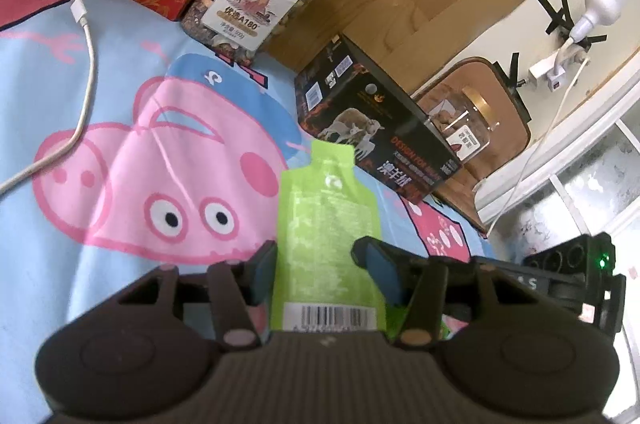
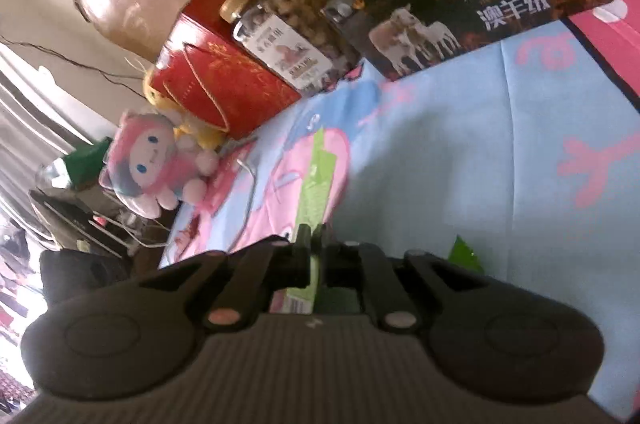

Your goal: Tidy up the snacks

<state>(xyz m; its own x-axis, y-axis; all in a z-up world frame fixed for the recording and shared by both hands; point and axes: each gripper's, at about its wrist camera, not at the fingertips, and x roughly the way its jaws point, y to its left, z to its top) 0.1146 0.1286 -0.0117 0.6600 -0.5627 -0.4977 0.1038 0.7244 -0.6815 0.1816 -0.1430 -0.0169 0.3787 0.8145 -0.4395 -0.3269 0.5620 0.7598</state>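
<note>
While the right gripper point(image 2: 316, 264) clamps a green snack pouch point(image 1: 326, 236) edge-on above the cartoon bedsheet point(image 1: 100, 224), the left gripper point(image 1: 316, 264) brackets it w/ jaws apart, pads point(image 1: 380, 264) not pressing.

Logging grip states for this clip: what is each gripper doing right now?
Left gripper: open, green snack pouch between its jaws.
Right gripper: shut on the green snack pouch, edge-on.

The right gripper point(image 2: 316, 256) was clamped on a green snack pouch point(image 2: 318, 179), seen edge-on above a blue cartoon bedsheet point(image 2: 460, 163). Beyond stood a black box point(image 2: 480, 3), a nut jar point(image 2: 292, 39) and a red gift bag point(image 2: 224, 83), with a plush toy point(image 2: 152, 163) at left.
</note>
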